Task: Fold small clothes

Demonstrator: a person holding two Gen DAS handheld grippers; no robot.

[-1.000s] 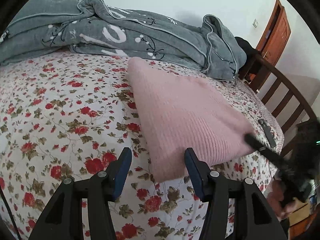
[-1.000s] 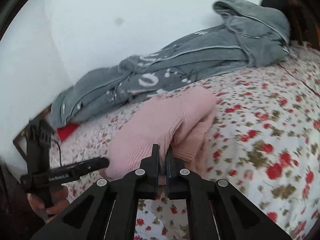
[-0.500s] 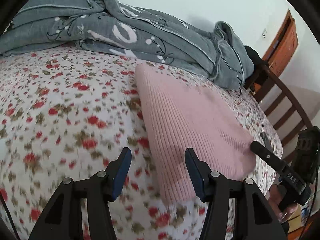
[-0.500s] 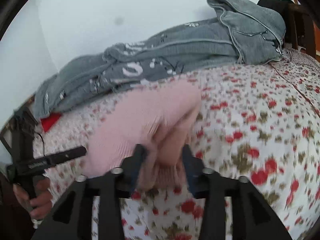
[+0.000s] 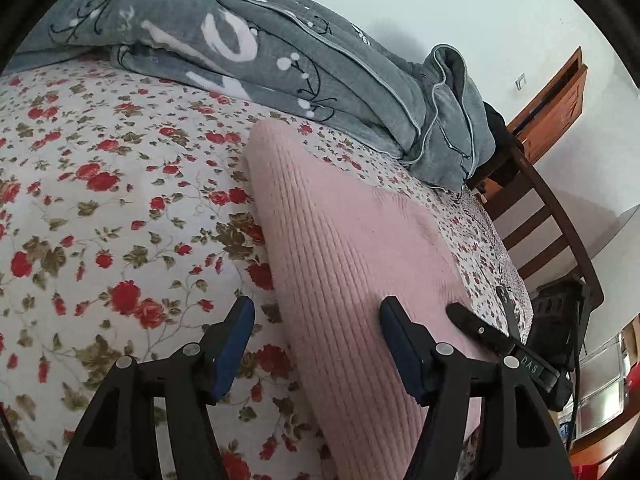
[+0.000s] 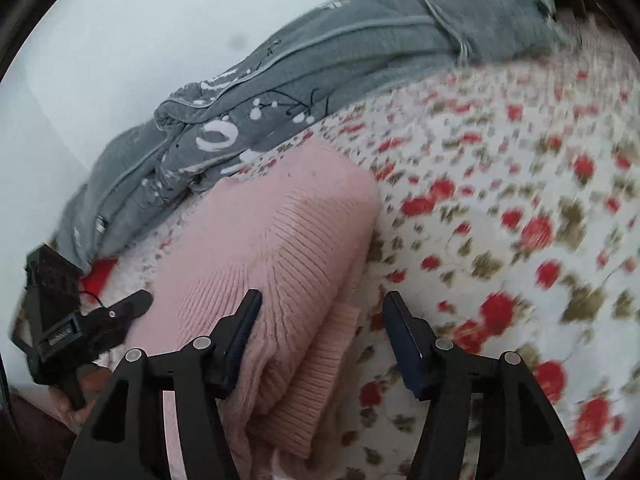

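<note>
We count one pink sweater (image 5: 352, 264), one grey blanket (image 5: 256, 48), one flowered bedsheet (image 5: 100, 184) and two grippers. The sweater is a ribbed knit, folded into a thick, soft-edged wedge that lies on the bedsheet, with the fleecy grey blanket, printed with white marks and thin black twigs, heaped behind it against the white wall (image 5: 460, 4). The bedsheet is white cotton strewn with red roses and olive leaves. At the bed's far end we see the dark wooden rail (image 5: 556, 216) with slats, and a brown wooden door (image 5: 556, 100) beyond it.

Our left gripper (image 5: 316, 320) stands open, its jaws having just widened; the sweater's long near edge runs up between its blue pads (image 5: 400, 344), but neither pad presses the knit. Our right gripper (image 6: 320, 320) is open too, its jaws having just spread apart, and it holds nothing: the sweater's folded, ribbed hem (image 6: 316, 396) lies loose between the fingers, nearer the left-hand one in that view. In the left wrist view the right gripper's black finger (image 5: 476, 326) rests at the sweater's other edge, so the two grippers flank the folded garment.
</note>
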